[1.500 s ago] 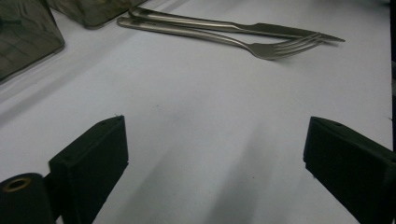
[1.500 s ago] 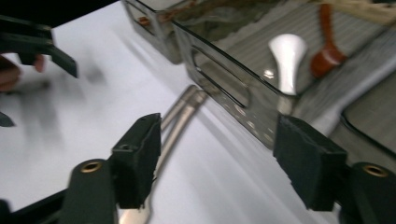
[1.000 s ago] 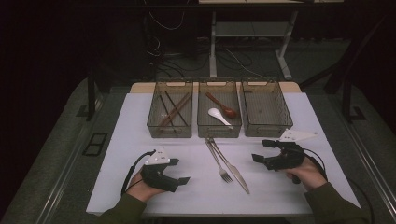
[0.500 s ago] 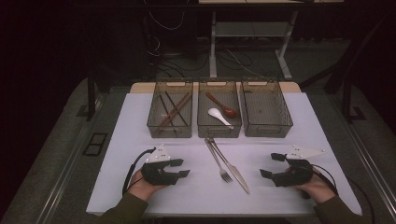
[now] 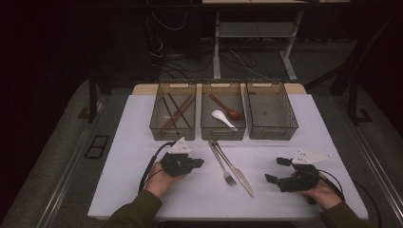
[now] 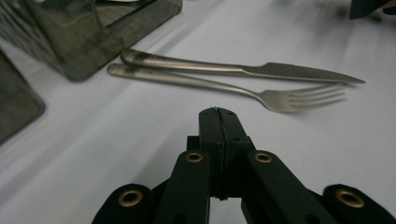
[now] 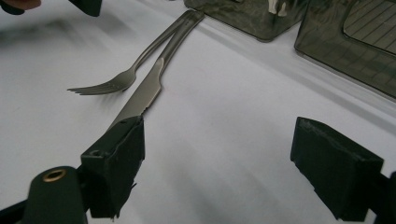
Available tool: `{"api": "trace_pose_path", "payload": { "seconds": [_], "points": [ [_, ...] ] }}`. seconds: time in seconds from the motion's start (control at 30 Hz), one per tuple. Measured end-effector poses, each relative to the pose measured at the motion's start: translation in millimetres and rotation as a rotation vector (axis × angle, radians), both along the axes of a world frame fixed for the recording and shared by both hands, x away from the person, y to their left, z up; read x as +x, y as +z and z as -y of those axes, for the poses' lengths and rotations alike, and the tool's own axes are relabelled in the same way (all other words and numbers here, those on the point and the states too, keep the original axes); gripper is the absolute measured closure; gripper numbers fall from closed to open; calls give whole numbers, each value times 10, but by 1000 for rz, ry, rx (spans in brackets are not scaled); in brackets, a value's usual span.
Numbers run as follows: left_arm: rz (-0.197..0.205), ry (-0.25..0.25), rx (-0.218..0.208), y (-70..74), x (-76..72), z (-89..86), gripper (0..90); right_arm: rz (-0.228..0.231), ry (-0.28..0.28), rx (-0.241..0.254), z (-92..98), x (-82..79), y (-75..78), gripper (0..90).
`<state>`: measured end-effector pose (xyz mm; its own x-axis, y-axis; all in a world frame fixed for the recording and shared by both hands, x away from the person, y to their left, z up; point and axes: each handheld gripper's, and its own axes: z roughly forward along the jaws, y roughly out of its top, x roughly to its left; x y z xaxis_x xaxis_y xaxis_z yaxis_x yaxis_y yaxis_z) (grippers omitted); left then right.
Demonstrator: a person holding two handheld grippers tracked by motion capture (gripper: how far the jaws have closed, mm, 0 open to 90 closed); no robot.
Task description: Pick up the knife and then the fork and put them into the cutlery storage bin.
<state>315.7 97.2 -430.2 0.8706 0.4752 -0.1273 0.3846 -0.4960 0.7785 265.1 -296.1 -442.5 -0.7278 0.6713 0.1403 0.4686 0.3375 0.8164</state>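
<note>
Steel cutlery is what remains on the white table (image 5: 142,190): a fork (image 5: 223,166) and a knife (image 5: 235,171) lie side by side, touching near their handles, just in front of the middle bin (image 5: 223,130). Judging by the three bins along the far edge, the work is sorting utensils. The left bin (image 5: 173,133) already holds chopsticks (image 5: 176,113), the middle one a white spoon (image 5: 222,118) and a brown spoon (image 5: 227,108), and the right bin (image 5: 271,130) looks empty. So part of the sorting seems done, with the fork and knife not yet lifted.

The left gripper (image 6: 218,116) sits left of the fork, aimed at it. Its jaws have just been closing and are now pressed together with nothing between them, so it holds nothing. The right gripper (image 7: 217,154) rests to the right of the knife, its jaws spread wide and empty; in its own view one pad (image 7: 116,154) lies near the knife's tip, though whether it touches cannot be told.

What is left, as I judge it: pick up each piece and drop it into a bin, probably the empty right one.
</note>
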Motion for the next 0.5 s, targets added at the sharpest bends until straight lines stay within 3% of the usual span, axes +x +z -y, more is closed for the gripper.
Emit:
{"api": "trace_pose_path", "payload": {
  "seconds": [0.2, 0.5],
  "points": [
    [15, -42, 16, -28, 178, 260, 886, 1, -3, 8, 8, 6, 6, 169],
    [32, -84, 81, -110, 333, 607, 886, 7, -1, 12, 19, 6, 11, 169]
  ]
}}
